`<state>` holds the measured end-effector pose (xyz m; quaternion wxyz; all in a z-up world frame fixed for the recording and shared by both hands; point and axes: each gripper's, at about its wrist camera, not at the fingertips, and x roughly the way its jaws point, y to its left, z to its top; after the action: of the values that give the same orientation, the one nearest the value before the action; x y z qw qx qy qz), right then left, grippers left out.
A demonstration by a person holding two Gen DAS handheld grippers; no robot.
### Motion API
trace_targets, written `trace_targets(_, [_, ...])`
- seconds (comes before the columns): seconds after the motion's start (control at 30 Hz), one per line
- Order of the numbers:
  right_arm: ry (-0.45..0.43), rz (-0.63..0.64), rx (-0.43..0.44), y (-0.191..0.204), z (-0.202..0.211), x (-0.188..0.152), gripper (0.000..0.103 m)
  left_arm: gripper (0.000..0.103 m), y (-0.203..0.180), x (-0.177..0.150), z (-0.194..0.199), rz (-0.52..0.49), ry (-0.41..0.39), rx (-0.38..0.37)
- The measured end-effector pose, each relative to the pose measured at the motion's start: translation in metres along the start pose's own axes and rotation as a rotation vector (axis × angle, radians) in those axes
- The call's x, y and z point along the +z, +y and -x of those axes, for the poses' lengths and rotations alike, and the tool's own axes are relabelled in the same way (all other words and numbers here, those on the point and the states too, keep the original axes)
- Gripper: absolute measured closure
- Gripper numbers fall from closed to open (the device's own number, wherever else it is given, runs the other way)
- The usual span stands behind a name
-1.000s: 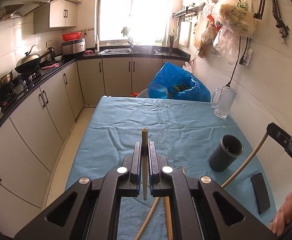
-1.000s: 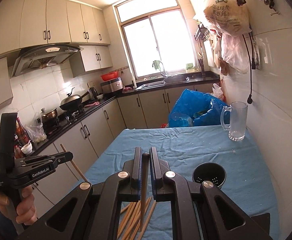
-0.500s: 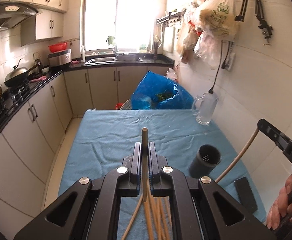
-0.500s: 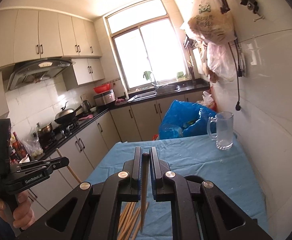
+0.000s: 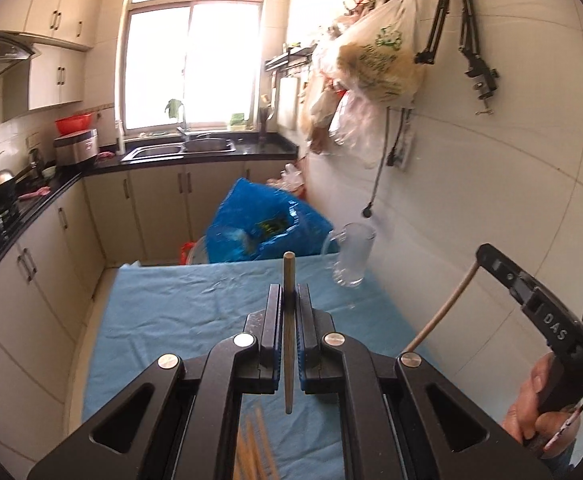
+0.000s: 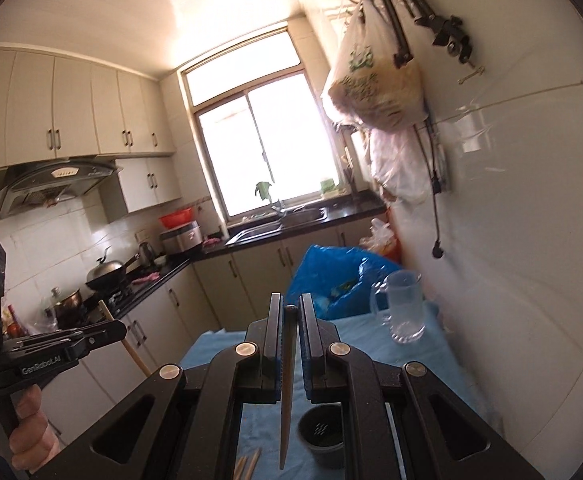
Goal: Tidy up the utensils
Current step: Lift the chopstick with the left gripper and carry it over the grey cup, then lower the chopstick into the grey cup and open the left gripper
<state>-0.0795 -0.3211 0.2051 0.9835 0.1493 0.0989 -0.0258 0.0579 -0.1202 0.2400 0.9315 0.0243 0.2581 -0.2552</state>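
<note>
Left tongs, centre frame, closed on one upright chopstick; loose chopsticks lie blurred on the blue-clothed desk at bottom centre. Right tongs, centre frame, clamp a second chopstick just left of the dark holder cup, lower centre-right.

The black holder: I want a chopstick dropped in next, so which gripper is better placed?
Probably the right gripper: its chopstick hangs tip-down close beside the black holder. The left gripper's view doesn't show the holder.
</note>
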Motion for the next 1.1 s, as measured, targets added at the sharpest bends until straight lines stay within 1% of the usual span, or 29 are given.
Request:
trace_targets(0.13, [-0.018,-0.013,-0.025,-0.01,-0.004,0.011,0.095,0.097,-0.014,0.014,-0.017,0.006,0.001,-0.041])
trace_targets(0.23, [-0.031,-0.028,-0.059,-0.023,-0.016,0.022,0.095,0.097,-0.023,0.021,-0.028,0.01,0.004,-0.064])
trace_targets(0.33, [-0.023,-0.033,-0.082,-0.033,-0.031,0.023,0.095,0.097,-0.029,0.025,-0.044,0.025,0.005,-0.087])
trace_targets(0.43, [-0.005,-0.046,-0.083,-0.04,-0.041,0.02,0.095,0.097,-0.032,0.023,-0.065,0.042,0.024,-0.101])
trace_targets(0.47, [0.022,-0.058,-0.084,-0.047,-0.054,0.014,0.095,0.097,-0.032,0.021,-0.074,0.046,0.037,-0.104])
trace_targets(0.53, [0.03,-0.06,-0.085,-0.048,-0.057,0.011,0.095,0.097,-0.032,0.014,-0.09,0.055,0.059,-0.109])
trace_targets(0.57, [0.06,-0.067,-0.087,-0.053,-0.069,0.002,0.095,0.097,-0.032,0.01,-0.098,0.062,0.073,-0.109])
trace_targets(0.6, [0.072,-0.072,-0.086,-0.055,-0.073,-0.002,0.095,0.097,-0.031,0.006,-0.104,0.068,0.084,-0.11])
trace_targets(0.63, [0.072,-0.072,-0.086,-0.055,-0.073,-0.002,0.095,0.097,-0.03,0.002,-0.112,0.072,0.097,-0.109])
trace_targets(0.67, [0.101,-0.086,-0.088,-0.062,-0.083,-0.011,0.095,0.097,-0.029,-0.003,-0.12,0.076,0.109,-0.104])
trace_targets(0.77, [0.129,-0.098,-0.088,-0.067,-0.092,-0.019,0.095,0.097,-0.027,-0.015,-0.143,0.087,0.156,-0.092])
trace_targets(0.87, [0.171,-0.109,-0.101,-0.075,-0.105,-0.033,0.095,0.097,-0.024,-0.026,-0.158,0.086,0.191,-0.073])
trace_targets(0.93, [0.179,-0.111,-0.102,-0.077,-0.108,-0.035,0.095,0.097,-0.023,-0.03,-0.166,0.086,0.206,-0.069])
trace_targets(0.97, [0.195,-0.123,-0.105,-0.081,-0.114,-0.038,0.095,0.097,-0.023,-0.031,-0.169,0.087,0.211,-0.067])
trace_targets(1.1, [0.215,-0.131,-0.102,-0.086,-0.118,-0.04,0.094,0.097,-0.02,-0.032,-0.172,0.095,0.217,-0.061])
